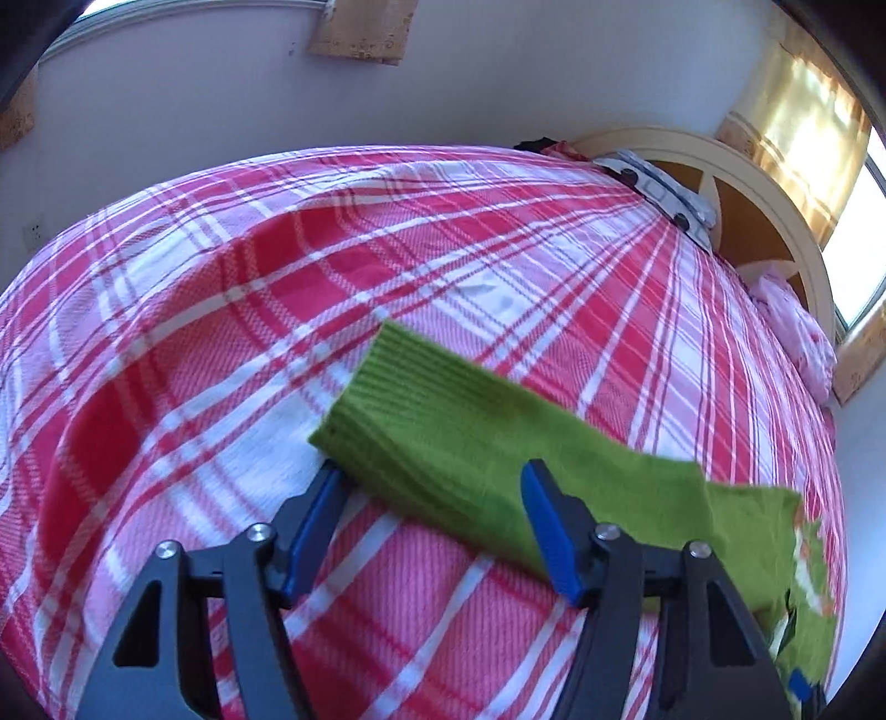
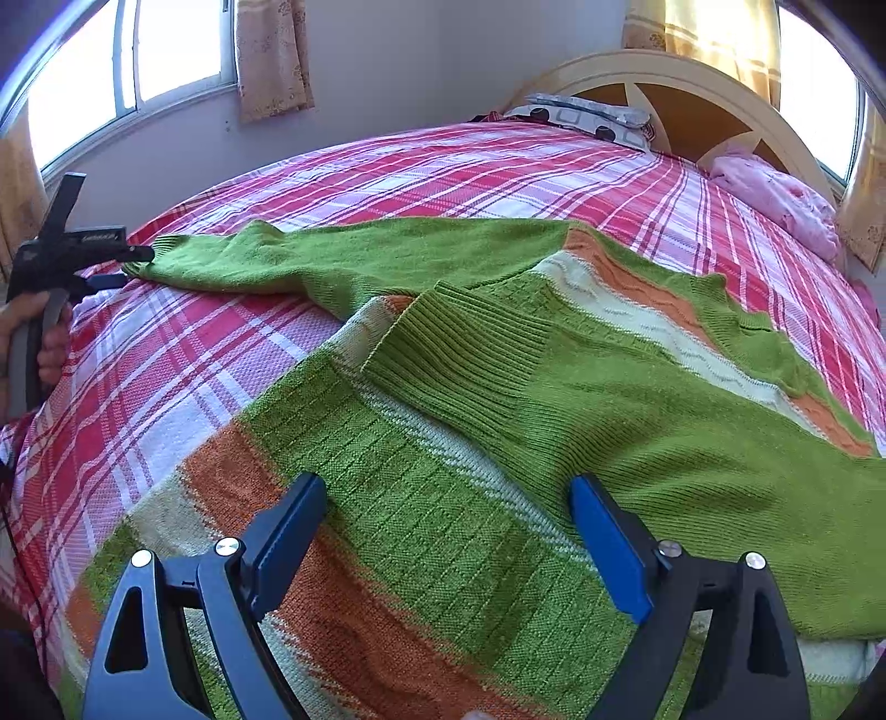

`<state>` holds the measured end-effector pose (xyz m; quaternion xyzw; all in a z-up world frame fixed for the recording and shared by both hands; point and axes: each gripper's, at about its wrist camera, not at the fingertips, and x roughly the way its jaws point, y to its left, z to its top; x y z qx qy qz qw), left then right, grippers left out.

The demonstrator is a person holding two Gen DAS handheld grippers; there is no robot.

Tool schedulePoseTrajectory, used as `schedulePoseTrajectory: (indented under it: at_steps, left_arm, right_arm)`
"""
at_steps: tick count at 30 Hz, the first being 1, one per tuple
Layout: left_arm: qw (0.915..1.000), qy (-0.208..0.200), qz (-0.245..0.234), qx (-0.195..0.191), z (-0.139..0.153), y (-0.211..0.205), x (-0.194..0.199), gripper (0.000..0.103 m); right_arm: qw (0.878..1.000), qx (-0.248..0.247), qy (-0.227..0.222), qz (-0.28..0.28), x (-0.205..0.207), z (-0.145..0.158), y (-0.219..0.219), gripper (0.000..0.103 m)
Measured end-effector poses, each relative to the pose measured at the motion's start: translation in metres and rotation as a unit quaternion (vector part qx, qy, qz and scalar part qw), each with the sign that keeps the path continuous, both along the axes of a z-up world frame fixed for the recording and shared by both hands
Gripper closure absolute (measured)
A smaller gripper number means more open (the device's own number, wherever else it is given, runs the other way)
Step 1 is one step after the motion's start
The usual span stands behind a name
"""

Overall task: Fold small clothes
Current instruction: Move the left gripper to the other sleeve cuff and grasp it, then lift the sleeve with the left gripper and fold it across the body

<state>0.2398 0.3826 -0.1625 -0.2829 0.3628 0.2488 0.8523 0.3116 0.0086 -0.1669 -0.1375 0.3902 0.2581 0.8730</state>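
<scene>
A green knit sweater (image 2: 609, 399) with orange and white stripes lies flat on the red plaid bedspread (image 2: 183, 354). One sleeve is folded across its body, ribbed cuff (image 2: 459, 354) on top. The other sleeve (image 1: 443, 421) stretches out to the left. My left gripper (image 1: 434, 479) straddles that sleeve near its cuff: the left fingertip is tucked under the edge, the right finger (image 1: 545, 515) is above the cloth, and the jaws stand apart. In the right wrist view a hand holds that left gripper (image 2: 133, 260) at the cuff. My right gripper (image 2: 448, 498) hovers open over the sweater's body, holding nothing.
A cream headboard (image 2: 692, 77) stands at the far end with a patterned pillow (image 2: 592, 119) and a pink bundle (image 2: 775, 194). Windows (image 2: 166, 50) and curtains (image 2: 271, 55) line the wall behind. Bare bedspread (image 1: 194, 343) spreads left of the sleeve.
</scene>
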Motion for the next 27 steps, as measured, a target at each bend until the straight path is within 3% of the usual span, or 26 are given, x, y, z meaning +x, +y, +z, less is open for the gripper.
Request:
schedulePoseTrajectory:
  at_steps: [3,5,6,7,15,27]
  left_arm:
    - [0.9998,0.01,0.005,0.015,0.0,0.001,0.009,0.038]
    - [0.9995,0.014,0.011,0.024,0.001,0.002,0.01,0.057]
    - [0.9997,0.011,0.007,0.022,0.002,0.003,0.01,0.085]
    - [0.9998,0.012,0.002,0.016,0.001,0.005,0.011,0.092]
    - [0.9989,-0.035,-0.01,0.028,0.026,-0.002,0.001,0.094]
    - [0.9918,-0.084,-0.087,0.041,0.078,-0.052,0.016,0.095]
  right_arm:
    - [1.0,-0.001,-0.003,-0.002,-0.001,0.0,0.0,0.013]
    - [1.0,-0.002,-0.004,-0.003,-0.002,0.0,0.001,0.013]
    - [1.0,-0.001,-0.004,-0.004,-0.002,0.0,0.0,0.013]
    - [1.0,-0.001,-0.005,-0.005,-0.002,0.0,0.0,0.013]
    - [1.0,0.001,-0.005,-0.009,-0.001,0.001,-0.002,0.013]
    - [1.0,-0.001,-0.009,-0.014,-0.001,0.001,-0.003,0.013]
